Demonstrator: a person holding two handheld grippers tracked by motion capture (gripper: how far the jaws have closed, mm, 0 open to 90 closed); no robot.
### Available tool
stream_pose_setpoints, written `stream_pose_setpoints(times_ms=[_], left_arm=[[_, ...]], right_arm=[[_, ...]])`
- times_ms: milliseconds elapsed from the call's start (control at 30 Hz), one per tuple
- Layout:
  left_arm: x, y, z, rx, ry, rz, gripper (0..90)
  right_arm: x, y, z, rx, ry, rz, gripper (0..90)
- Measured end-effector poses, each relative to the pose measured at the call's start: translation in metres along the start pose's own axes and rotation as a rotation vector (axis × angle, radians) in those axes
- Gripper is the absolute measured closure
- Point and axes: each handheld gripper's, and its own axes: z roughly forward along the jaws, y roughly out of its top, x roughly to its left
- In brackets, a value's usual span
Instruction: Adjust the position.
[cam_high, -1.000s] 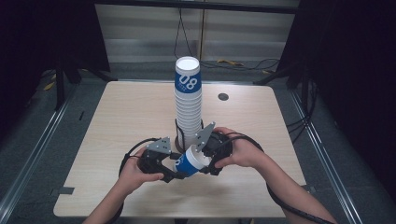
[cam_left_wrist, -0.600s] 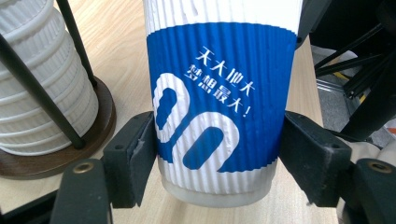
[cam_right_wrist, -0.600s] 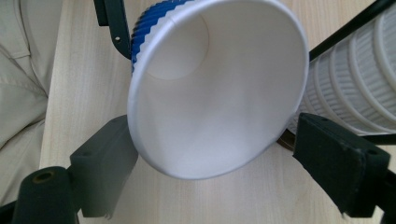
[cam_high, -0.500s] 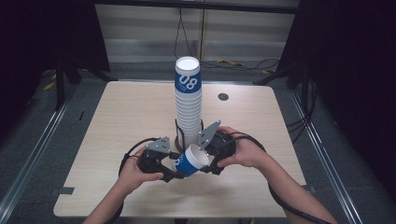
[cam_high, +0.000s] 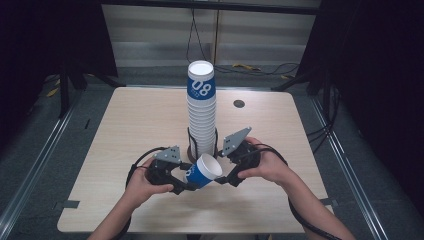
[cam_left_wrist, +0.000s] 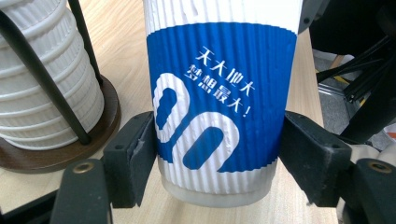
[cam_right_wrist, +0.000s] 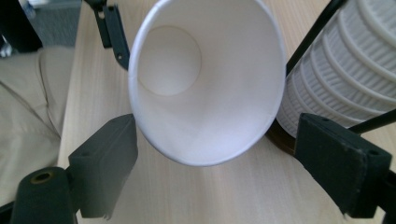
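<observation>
My left gripper (cam_left_wrist: 217, 154) is clamped on the blue-and-white ribbed paper cup (cam_left_wrist: 219, 98), held tilted above the table. My right gripper (cam_right_wrist: 212, 163) stands apart, the cup's mouth facing it. Beyond stands the tall white cup stack (cam_high: 202, 115) in its wire holder.

Blue-and-white ribbed cups on pale wood

The paper cup (cam_left_wrist: 219, 107) wears a blue band with white numerals and white characters over ribbed white; its inside (cam_right_wrist: 205, 79) is plain white. The stack of cups (cam_high: 201, 120) behind it is ribbed white, its top cup banded blue with a white "08". The holder's base (cam_left_wrist: 60, 149) is dark brown, its rods black. Both grippers' jaws are black. The table (cam_high: 135, 120) is light wood grain.
</observation>
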Motion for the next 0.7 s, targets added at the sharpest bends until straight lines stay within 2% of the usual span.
stream_pose_setpoints(times_ms=[100, 367, 700], left_arm=[[0.0003, -0.0003, -0.0002, -0.001, 0.001, -0.003, 29.6], [0.0007, -0.0004, -0.0003, 0.001, 0.005, -0.005, 29.6], [0.0002, -0.0005, 0.0008, -0.003, 0.004, -0.005, 29.5]], right_arm=[[-0.0024, -0.005, -0.0018, -0.054, 0.003, 0.046, 12.8], [-0.0016, -0.0104, -0.0027, -0.113, 0.008, 0.074, 12.8], [-0.0001, -0.0104, 0.0012, -0.135, 0.013, 0.084, 12.7]])
